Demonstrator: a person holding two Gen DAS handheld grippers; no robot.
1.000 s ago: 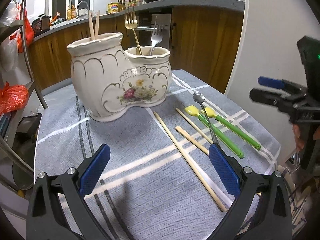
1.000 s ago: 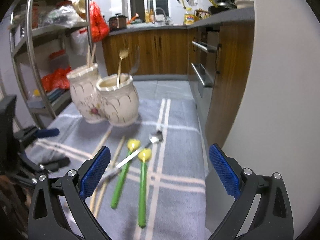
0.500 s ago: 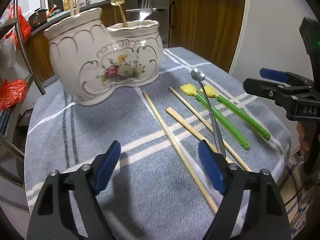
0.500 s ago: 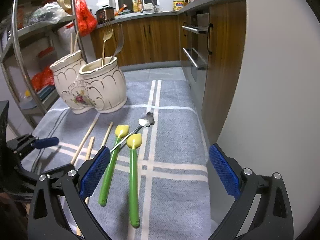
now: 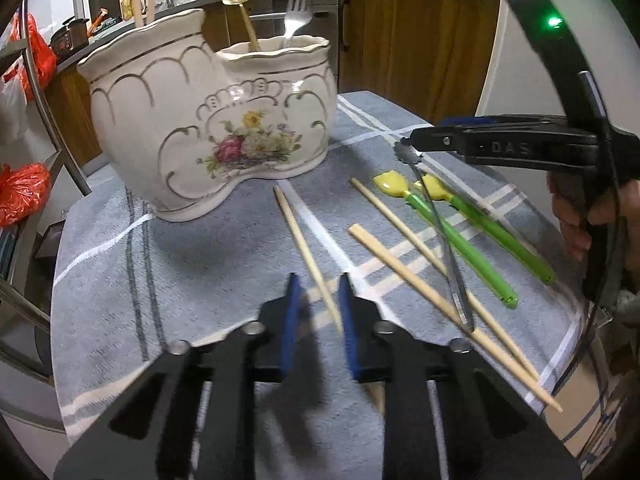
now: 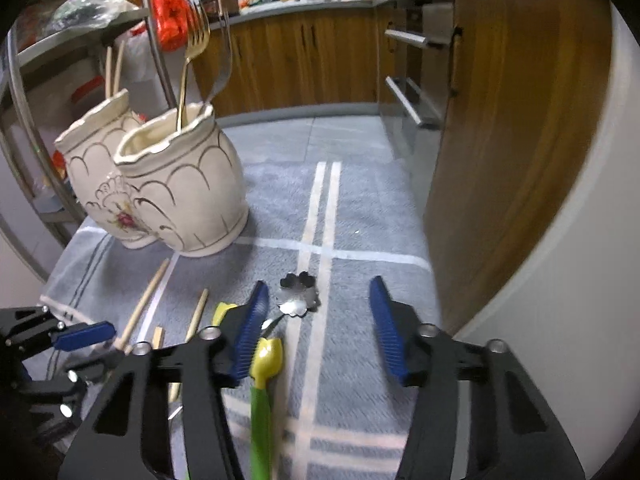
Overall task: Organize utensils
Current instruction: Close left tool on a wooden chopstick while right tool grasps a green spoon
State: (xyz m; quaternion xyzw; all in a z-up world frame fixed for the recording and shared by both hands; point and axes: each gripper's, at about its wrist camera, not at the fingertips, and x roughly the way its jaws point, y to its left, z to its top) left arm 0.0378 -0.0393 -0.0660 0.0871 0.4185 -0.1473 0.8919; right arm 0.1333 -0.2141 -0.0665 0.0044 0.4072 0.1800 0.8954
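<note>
My left gripper (image 5: 319,281) hangs low over the grey cloth, its jaws closing with a wooden chopstick (image 5: 304,244) between them; a gap still shows on the chopstick's left side. Two more chopsticks (image 5: 404,264) lie to its right. My right gripper (image 6: 319,282) is also closing. A flower-headed metal spoon (image 6: 300,298) lies between its fingers and a green-handled yellow spoon (image 6: 266,360) beside its left finger, neither pressed. A second green spoon (image 5: 500,236) lies alongside. The cream floral holder (image 5: 208,128) stands behind with forks and chopsticks in it.
The striped grey cloth (image 6: 360,216) covers a small table whose edge drops off at the right. Wooden cabinets (image 6: 500,120) and a white wall stand close on that side. A metal rack (image 6: 24,92) with red bags stands behind the holder. A hand (image 5: 572,216) grips the right tool.
Both grippers came forward and down toward the cloth. The left jaws narrowed from wide around the chopstick. The right jaws narrowed around the metal spoon's head.
</note>
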